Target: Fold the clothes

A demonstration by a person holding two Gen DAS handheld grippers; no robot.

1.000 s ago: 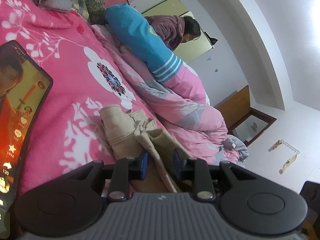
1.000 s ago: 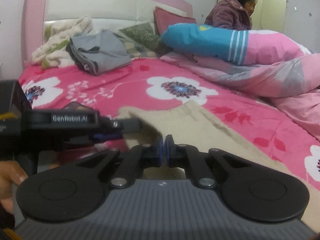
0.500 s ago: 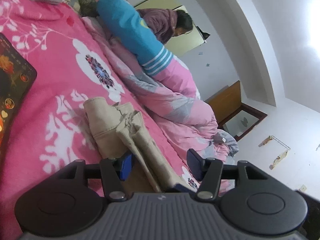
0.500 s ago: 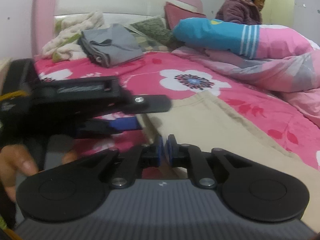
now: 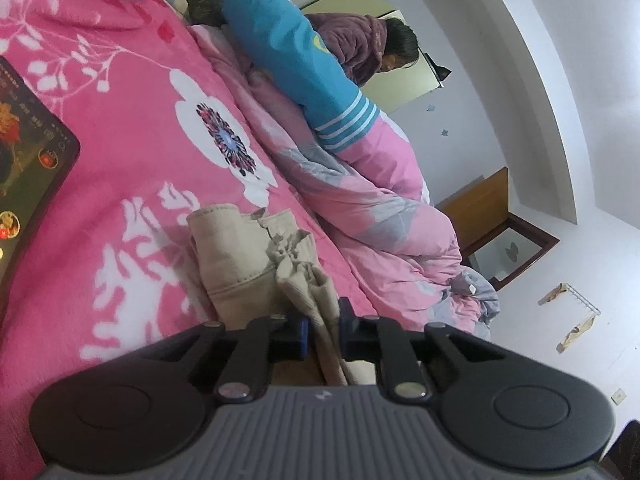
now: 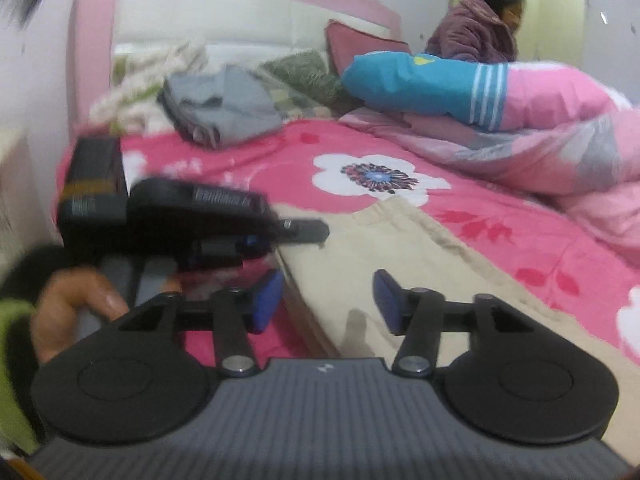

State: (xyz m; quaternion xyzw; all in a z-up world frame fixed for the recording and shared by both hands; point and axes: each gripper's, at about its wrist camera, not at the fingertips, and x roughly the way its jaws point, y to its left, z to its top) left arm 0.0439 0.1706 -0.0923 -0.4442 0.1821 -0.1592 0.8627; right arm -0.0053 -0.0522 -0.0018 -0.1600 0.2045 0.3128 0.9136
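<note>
Beige trousers (image 5: 236,256) lie on the pink flowered bedspread (image 5: 132,128), bunched into folds near me. My left gripper (image 5: 322,334) is shut on a raised fold of that beige cloth. In the right wrist view the trousers (image 6: 404,264) stretch away flat to the right. There my right gripper (image 6: 328,302) hovers just over their near edge. Its jaws are opening, and the blue pads (image 6: 266,300) stand clear of the cloth. The left gripper (image 6: 296,240) shows blurred at the trousers' left edge, held by a hand (image 6: 76,304).
A lit phone (image 5: 28,160) lies on the bedspread at the left. A pink and grey quilt (image 5: 360,216) and a blue and pink pillow (image 6: 440,84) fill the far side. A person in a purple coat (image 6: 476,36) sits behind them. Folded grey clothes (image 6: 224,108) rest by the headboard.
My left gripper opened wide, then closed on the beige fold. My right gripper, shut before, has spread its jaws. The left gripper has shifted slightly along the trousers' edge.
</note>
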